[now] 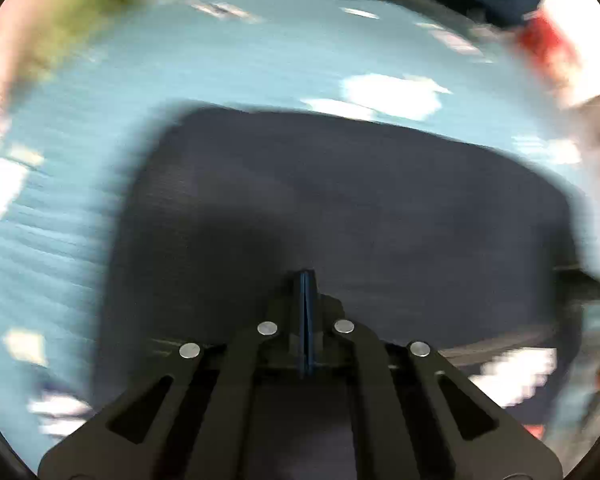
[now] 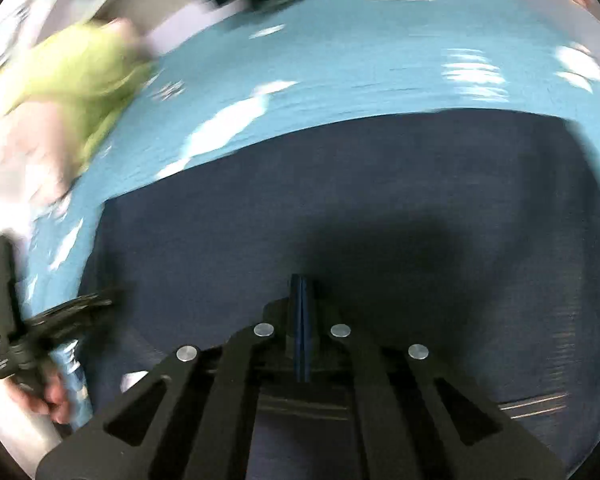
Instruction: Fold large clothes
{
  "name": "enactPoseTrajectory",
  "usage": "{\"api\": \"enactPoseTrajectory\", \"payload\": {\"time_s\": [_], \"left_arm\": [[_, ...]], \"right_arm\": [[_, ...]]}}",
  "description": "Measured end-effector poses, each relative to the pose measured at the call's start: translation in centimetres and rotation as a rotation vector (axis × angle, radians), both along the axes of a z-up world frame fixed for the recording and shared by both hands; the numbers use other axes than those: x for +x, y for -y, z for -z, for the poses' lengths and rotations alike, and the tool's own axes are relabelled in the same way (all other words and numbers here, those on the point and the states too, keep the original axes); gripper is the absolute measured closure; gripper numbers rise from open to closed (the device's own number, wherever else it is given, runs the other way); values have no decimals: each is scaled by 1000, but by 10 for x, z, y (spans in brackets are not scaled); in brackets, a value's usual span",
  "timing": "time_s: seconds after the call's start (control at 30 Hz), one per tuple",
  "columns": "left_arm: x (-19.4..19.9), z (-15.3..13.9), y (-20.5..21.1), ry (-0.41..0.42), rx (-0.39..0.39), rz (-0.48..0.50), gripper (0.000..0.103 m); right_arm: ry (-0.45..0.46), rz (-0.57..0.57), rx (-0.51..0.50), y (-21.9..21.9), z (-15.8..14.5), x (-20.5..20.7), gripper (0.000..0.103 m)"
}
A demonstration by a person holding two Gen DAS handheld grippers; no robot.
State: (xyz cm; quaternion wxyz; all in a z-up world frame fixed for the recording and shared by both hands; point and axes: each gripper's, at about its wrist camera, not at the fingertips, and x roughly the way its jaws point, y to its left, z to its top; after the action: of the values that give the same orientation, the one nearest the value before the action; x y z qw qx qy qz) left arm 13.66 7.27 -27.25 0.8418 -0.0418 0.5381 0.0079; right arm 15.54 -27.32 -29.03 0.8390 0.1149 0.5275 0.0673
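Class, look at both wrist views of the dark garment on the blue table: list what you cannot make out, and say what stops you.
- Dark garment: left view, its near edge is hidden behind the left gripper; motion blur hides any seams.
- Green cloth: right view, smeared by blur; what kind of item it is stays unclear.
- Red object: left view, blurred and cut by the edge.
- Right gripper: shut, nothing visible between its fingers.

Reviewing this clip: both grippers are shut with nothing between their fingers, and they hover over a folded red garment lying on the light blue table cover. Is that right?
Not quite: the garment is dark navy, not red, as the right wrist view shows plainly and the left wrist view confirms. The rest holds: the left gripper and the right gripper are both shut and empty, over that folded garment on the light blue table cover.
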Motion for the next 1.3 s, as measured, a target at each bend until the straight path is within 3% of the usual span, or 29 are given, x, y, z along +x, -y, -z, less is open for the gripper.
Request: {"api": "enactPoseTrajectory", "payload": {"time_s": [0.07,0.13,0.2,0.27,0.33,0.43,0.53,0.63,0.67,0.73,0.83,0.9,0.93,1.0,1.07,1.13,1.2,1.27,1.3], "left_arm": [[1,4,-31,-17,-71,-35,101],[6,7,-59,-54,-203,-81,101],[11,-1,-62,-60,-203,-122,101],[14,-19,-52,24,-193,-105,100],[16,-35,-41,113,-254,-109,100],[35,-43,-9,156,-285,-92,100],[56,-32,34,151,-253,-27,100],[75,-5,50,107,-199,-17,100],[81,1,47,102,-190,-19,101],[81,7,31,104,-180,-30,101],[79,8,-18,106,-26,-142,101],[75,12,-59,90,-224,-170,101],[73,11,-71,78,-273,-191,101],[73,1,-63,78,-162,-168,100],[74,-3,-52,71,-101,-141,100],[73,-7,-48,49,-146,-133,99],[67,-15,-43,34,-171,-131,99],[61,-22,-36,38,-171,-103,96],[53,-28,-29,34,-169,-92,87]], "right_arm": [[-19,93,26,48,4,2,103],[-22,166,7,76,3,2,103],[-2,221,46,88,-12,-2,103],[77,200,18,71,-32,-4,96],[144,142,64,48,-46,-4,96],[221,17,129,-1,-47,10,96],[189,-74,159,-54,-33,53,96],[147,-168,148,-91,-12,68,96],[130,-175,109,-90,-5,69,103],[110,-186,188,-69,2,73,103],[142,-76,12,-23,-5,71,103],[112,-10,-20,14,-1,71,103],[98,19,-16,32,1,70,103],[65,82,64,67,-9,61,103],[59,103,123,88,-29,45,94],[78,114,129,105,-50,26,77],[86,165,97,131,-62,6,33],[63,202,144,164,-63,-13,30],[30,216,174,177,-59,-21,30]]}}
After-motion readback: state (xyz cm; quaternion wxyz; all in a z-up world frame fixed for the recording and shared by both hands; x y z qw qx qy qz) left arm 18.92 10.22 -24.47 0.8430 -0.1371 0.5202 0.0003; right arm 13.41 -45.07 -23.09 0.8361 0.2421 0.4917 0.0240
